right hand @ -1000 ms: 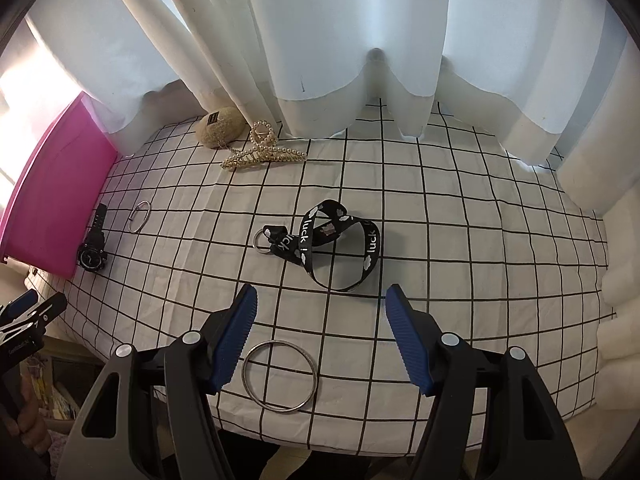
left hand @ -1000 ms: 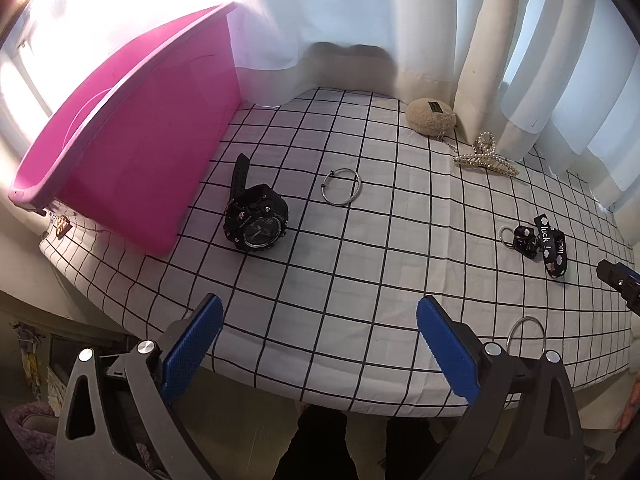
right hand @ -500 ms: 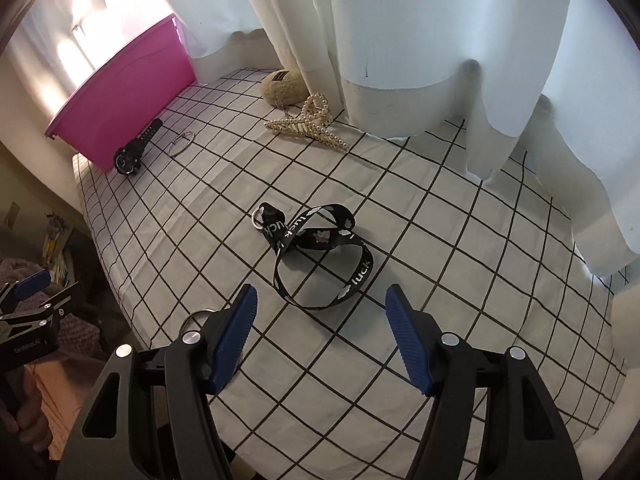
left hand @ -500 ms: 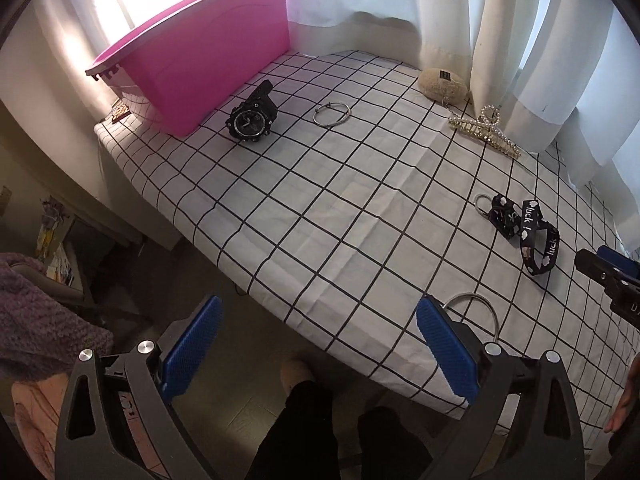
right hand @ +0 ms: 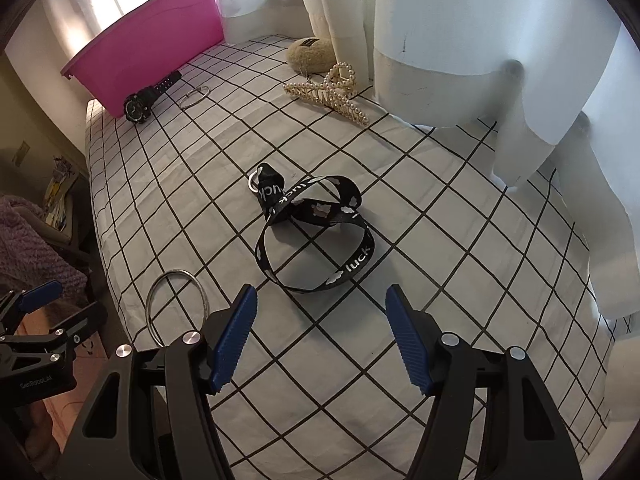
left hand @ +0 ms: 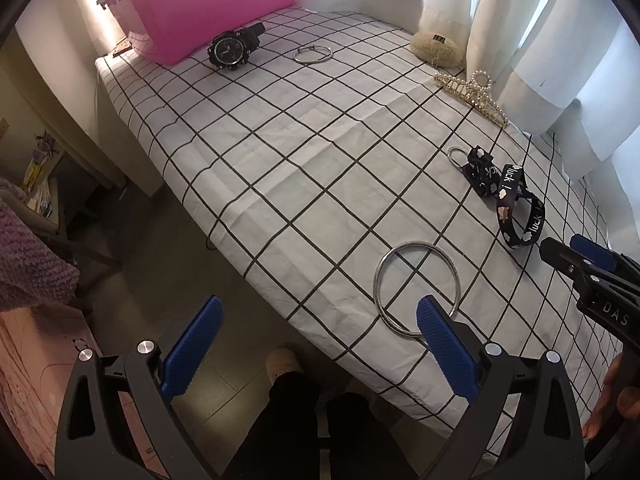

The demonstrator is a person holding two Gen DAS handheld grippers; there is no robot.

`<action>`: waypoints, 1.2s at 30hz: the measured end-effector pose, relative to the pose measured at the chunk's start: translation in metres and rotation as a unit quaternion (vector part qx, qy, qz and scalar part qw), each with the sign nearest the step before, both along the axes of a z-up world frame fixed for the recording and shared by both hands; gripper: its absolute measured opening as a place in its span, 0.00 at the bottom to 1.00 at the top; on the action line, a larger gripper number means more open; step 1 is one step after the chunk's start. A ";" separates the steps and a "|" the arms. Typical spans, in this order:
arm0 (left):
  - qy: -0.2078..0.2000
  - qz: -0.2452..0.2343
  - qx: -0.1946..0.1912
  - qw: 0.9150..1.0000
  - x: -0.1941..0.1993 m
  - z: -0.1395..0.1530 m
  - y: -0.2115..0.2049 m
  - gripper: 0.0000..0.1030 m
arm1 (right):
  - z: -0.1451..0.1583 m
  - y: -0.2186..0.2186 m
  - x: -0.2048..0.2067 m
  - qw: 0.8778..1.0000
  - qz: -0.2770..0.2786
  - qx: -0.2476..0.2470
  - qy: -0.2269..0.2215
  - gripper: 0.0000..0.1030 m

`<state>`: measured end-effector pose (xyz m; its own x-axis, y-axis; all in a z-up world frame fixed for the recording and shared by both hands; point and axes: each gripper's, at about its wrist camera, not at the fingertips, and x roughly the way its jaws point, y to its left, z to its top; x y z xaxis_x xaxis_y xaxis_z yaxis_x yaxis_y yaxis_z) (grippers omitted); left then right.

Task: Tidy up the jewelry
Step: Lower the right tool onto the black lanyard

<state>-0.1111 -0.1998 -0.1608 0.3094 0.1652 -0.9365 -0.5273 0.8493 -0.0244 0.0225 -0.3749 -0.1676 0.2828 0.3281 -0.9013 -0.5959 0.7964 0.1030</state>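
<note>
A pink bin [left hand: 208, 4] stands at the table's far left corner, also in the right wrist view [right hand: 148, 60]. Beside it lie a black watch [left hand: 234, 46] and a small silver bangle [left hand: 312, 55]. A pearl hair claw [left hand: 472, 94] and a beige pouch [left hand: 436, 44] lie by the curtain. A black "luck" lanyard [right hand: 316, 232] lies just ahead of my open, empty right gripper [right hand: 320, 336]. A large silver ring [left hand: 416, 292] lies near the front edge, partly behind one finger of my open, empty left gripper [left hand: 316, 352], which hangs off the table edge.
White curtains [right hand: 460, 40] hang along the far and right sides of the checked tablecloth [left hand: 320, 152]. Left of the table are the floor, a chair with purple fabric [left hand: 28, 264] and the person's legs [left hand: 296, 420].
Both grippers have swung right and closer to the table; the large ring and the lanyard now sit nearer in view. Both stay open. Nothing on the table has moved.
</note>
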 end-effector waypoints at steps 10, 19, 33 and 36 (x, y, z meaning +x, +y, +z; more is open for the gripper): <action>0.000 0.101 0.013 0.995 -0.004 -0.028 -0.041 0.93 | -0.024 -0.009 0.013 0.996 0.093 0.016 -0.010 0.62; -0.006 0.087 0.020 0.996 0.007 -0.031 -0.056 0.93 | -0.032 -0.005 0.015 0.994 0.103 0.031 -0.005 0.62; -0.017 0.093 -0.009 0.995 0.013 -0.052 -0.060 0.93 | -0.037 0.003 0.018 0.993 0.113 0.040 -0.019 0.62; -0.028 0.103 -0.013 0.994 0.013 -0.054 -0.057 0.94 | -0.038 0.007 0.017 0.992 0.119 0.041 -0.023 0.62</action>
<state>-0.0985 -0.2563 -0.2148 0.3225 0.2067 -0.9237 -0.6872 0.7222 -0.0783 0.0399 -0.3679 -0.2052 0.2277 0.4629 -0.8566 -0.7715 0.6225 0.1313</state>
